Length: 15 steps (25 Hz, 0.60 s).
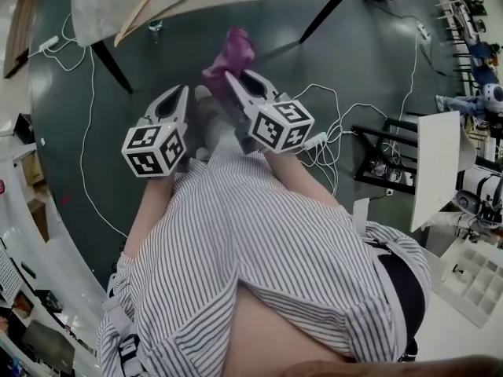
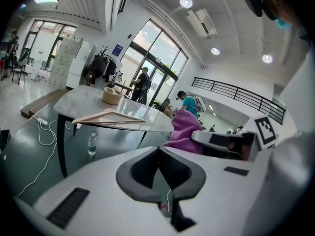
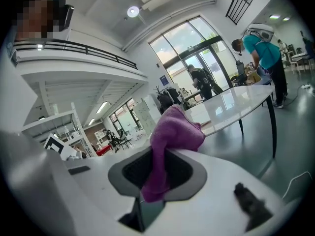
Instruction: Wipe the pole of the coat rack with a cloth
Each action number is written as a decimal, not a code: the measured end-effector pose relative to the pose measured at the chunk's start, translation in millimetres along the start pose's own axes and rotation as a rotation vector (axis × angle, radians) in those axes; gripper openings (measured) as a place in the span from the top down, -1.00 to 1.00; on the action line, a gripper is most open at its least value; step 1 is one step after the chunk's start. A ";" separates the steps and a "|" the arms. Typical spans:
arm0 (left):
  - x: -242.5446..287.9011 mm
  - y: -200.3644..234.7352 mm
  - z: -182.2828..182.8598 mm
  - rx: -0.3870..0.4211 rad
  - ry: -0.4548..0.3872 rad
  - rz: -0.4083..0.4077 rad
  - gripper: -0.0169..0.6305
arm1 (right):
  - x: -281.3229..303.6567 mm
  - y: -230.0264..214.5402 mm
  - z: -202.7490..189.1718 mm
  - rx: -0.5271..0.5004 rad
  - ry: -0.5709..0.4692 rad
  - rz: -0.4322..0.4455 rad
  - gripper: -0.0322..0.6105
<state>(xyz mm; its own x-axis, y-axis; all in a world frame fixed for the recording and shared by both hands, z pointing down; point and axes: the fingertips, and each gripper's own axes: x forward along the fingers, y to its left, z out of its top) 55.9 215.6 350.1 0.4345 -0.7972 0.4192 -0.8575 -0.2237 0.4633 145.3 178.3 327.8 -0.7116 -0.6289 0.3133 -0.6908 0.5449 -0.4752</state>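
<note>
A dark green floor (image 1: 354, 61), crossed by trailing white cables (image 1: 86, 132), spreads under a pale-topped bench (image 2: 93, 102) on black legs. A wooden hanger (image 2: 108, 117) lies on the bench and a water bottle (image 2: 92, 144) stands beneath it. Tall glazed windows (image 2: 162, 58) let in daylight, round ceiling lights (image 2: 185, 2) glow above, and a black-railed balcony (image 2: 236, 95) runs along the white wall
</note>
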 end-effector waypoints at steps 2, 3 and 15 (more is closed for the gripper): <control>15.8 8.2 15.0 0.006 -0.004 -0.002 0.91 | 15.9 -7.8 17.6 -0.014 -0.025 0.010 0.68; 24.5 11.4 22.9 0.009 -0.005 -0.002 0.91 | 24.3 -12.5 26.5 -0.022 -0.031 0.015 0.68; 132.1 46.7 115.6 0.007 -0.010 0.016 0.91 | 125.6 -73.6 112.4 -0.045 0.013 0.055 0.68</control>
<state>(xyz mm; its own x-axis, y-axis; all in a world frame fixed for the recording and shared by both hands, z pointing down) 41.4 35.0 336.9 0.4181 -0.8061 0.4187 -0.8661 -0.2148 0.4513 121.2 -3.1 309.7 -0.7498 -0.5904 0.2989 -0.6558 0.6028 -0.4546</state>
